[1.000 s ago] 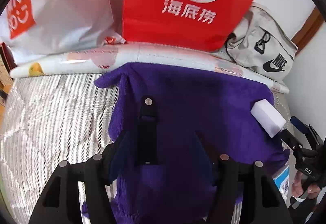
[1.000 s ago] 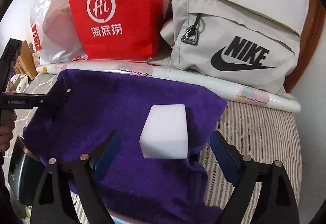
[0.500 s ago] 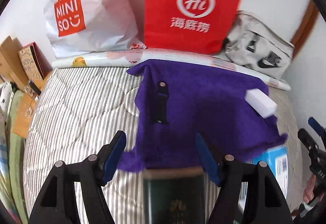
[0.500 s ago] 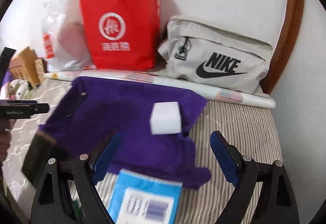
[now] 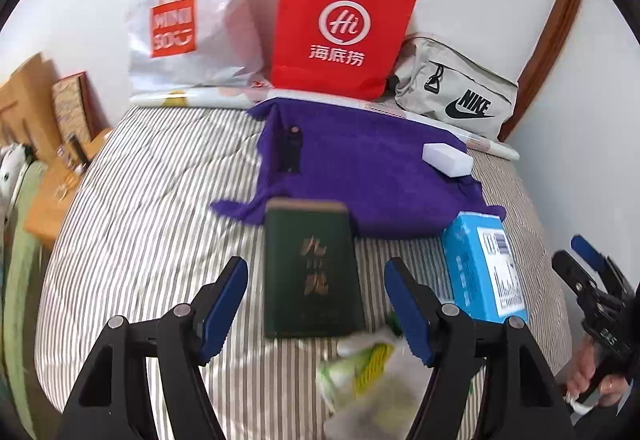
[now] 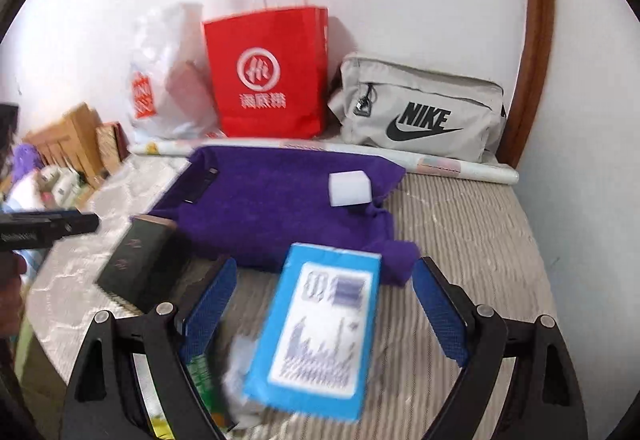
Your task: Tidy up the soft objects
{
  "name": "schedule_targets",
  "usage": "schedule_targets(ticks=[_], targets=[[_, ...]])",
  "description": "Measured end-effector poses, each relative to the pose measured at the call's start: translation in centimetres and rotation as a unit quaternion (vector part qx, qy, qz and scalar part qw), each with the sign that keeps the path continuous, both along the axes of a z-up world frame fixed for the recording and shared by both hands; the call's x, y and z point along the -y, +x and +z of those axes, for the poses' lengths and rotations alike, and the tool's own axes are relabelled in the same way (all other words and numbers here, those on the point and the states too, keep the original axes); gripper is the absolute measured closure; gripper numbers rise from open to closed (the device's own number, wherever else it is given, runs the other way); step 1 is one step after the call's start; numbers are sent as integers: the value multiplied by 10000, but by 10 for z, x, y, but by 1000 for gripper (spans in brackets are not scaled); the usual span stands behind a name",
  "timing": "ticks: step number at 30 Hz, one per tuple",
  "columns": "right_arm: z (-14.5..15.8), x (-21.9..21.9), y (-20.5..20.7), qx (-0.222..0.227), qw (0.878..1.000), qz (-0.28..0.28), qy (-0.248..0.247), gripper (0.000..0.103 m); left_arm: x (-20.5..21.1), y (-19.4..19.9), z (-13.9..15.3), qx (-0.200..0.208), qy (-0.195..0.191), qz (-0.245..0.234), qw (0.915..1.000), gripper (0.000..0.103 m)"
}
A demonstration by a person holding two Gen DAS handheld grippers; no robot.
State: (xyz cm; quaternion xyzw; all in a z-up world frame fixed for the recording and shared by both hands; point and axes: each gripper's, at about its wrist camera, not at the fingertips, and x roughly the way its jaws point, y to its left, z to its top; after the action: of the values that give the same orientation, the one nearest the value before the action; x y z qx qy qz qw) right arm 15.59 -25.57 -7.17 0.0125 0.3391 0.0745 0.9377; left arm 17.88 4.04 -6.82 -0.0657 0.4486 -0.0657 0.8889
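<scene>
A purple towel lies spread on the striped bed, also in the right wrist view. A white sponge block sits on its right part and a black clip on its left. My left gripper is open and empty, back from the towel, above a dark green box. My right gripper is open and empty, above a blue box. The right gripper also shows at the right edge of the left wrist view.
A red paper bag, a white plastic bag and a grey Nike bag stand along the wall behind a rolled mat. A crumpled green-and-white wrapper lies near the bed's front. Boxes stand at the left.
Both grippers have pulled back and up from the towel. The dark green box, blue box and wrapper have come into view in front of the towel.
</scene>
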Motion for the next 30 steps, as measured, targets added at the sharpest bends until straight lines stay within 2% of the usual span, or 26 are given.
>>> schedule_targets(ticks=[2,5,10,12,16,22,27,28,30], targets=[[-2,0,-12,-60,9997,86,208,14,0,-14,-4,26,-66,-101,9999,34],[-9,1,-30,-147,9992,90,366,14,6,-36,-14,108,71,-275,9995,34],[-20,0,-61,-1,10000,-60,-62,14,23,-62,-32,18,-50,-774,9970,34],[-24,2,-68,-70,10000,-44,23,14,34,-70,-40,-12,27,-991,9951,34],[-32,9,-79,-213,9993,-105,294,15,48,-77,-53,-15,116,-1187,9929,34],[-40,8,-90,-137,9997,-187,113,15,66,-71,-81,-218,437,-1337,9898,34],[-48,0,-94,-194,9998,-57,-41,15,71,-72,-86,-103,330,-1394,9896,34],[-50,-2,-95,-202,9998,-23,-67,15,71,-73,-85,-63,353,-1371,9899,35],[-54,-7,-96,-223,9997,77,-120,15,73,-75,-83,69,446,-1368,9896,47]])
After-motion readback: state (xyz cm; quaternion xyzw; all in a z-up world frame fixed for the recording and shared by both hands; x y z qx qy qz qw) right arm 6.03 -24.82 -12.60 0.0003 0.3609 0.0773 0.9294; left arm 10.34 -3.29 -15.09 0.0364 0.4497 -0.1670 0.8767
